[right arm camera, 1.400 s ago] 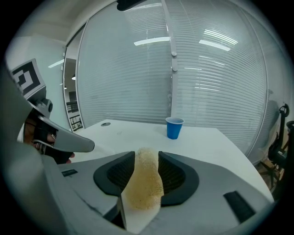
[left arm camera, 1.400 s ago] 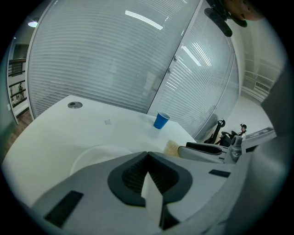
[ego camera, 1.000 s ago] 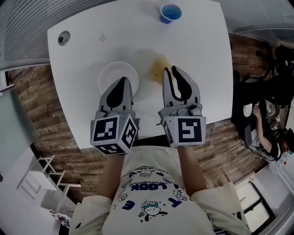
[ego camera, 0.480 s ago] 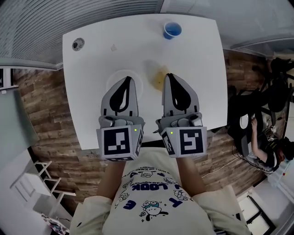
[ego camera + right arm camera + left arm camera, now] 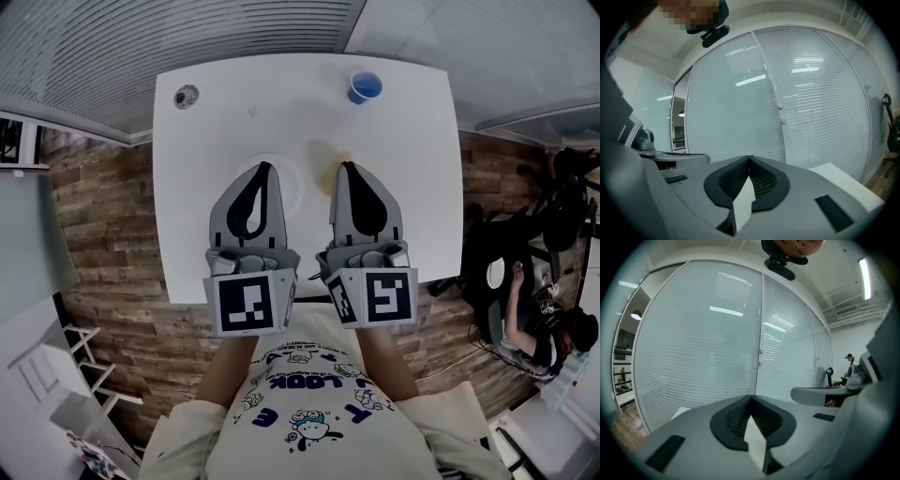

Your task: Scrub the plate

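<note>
A glass wall with closed blinds (image 5: 703, 343) fills both gripper views and runs along the far side of the room in the head view. The floor (image 5: 103, 244) is brown wood planks. On it stands a white table (image 5: 412, 187) with rounded corners. At the far right a person sits (image 5: 525, 323) among dark chairs.

The left gripper (image 5: 265, 169) and the right gripper (image 5: 348, 167) are held side by side above the near half of the table. Each has its jaws pressed together with nothing between them.

The white plate (image 5: 294, 192) lies on the table, mostly covered in the head view by the left gripper. Just beside it is a yellowish patch (image 5: 330, 155); what it is I cannot tell. A blue cup (image 5: 365, 86) stands near the far edge, and a small dark round thing (image 5: 186, 95) sits at the far left corner.
</note>
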The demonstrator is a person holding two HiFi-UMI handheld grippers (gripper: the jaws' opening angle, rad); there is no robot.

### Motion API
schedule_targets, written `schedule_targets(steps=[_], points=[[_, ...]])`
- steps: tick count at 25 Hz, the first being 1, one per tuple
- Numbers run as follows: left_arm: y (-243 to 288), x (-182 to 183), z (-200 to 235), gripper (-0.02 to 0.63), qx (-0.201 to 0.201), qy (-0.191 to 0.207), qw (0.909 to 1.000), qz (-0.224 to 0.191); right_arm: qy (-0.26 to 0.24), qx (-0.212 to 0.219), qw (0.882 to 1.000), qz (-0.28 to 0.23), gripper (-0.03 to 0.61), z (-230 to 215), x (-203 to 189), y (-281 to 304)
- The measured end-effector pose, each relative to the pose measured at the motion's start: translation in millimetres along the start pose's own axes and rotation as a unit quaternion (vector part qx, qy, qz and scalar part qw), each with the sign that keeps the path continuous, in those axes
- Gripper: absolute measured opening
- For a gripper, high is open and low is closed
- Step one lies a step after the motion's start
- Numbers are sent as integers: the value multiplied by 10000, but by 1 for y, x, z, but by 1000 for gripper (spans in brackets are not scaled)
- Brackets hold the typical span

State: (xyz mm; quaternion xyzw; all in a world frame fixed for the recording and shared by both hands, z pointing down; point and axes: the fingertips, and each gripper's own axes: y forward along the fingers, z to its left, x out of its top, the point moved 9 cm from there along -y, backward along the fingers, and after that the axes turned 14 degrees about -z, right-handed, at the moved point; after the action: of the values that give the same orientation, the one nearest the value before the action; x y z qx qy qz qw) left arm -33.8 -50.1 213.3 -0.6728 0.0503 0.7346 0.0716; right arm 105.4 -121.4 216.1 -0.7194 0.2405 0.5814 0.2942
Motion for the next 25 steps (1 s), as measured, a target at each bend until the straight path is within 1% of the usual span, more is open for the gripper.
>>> schedule_targets(steps=[9,20,25], points=[[-1,-2,-6,26,-81,36,10000,38,-137,132,9998,29,2,4,-2,-2],[3,-5,-7,26,-23,-3,10000,30,-103,40,9999,-15,0,0,-4,-3],[5,-5,-8,27,-8,10,10000,-17,-80,72,9999,-19,-2,1,-5,-2]])
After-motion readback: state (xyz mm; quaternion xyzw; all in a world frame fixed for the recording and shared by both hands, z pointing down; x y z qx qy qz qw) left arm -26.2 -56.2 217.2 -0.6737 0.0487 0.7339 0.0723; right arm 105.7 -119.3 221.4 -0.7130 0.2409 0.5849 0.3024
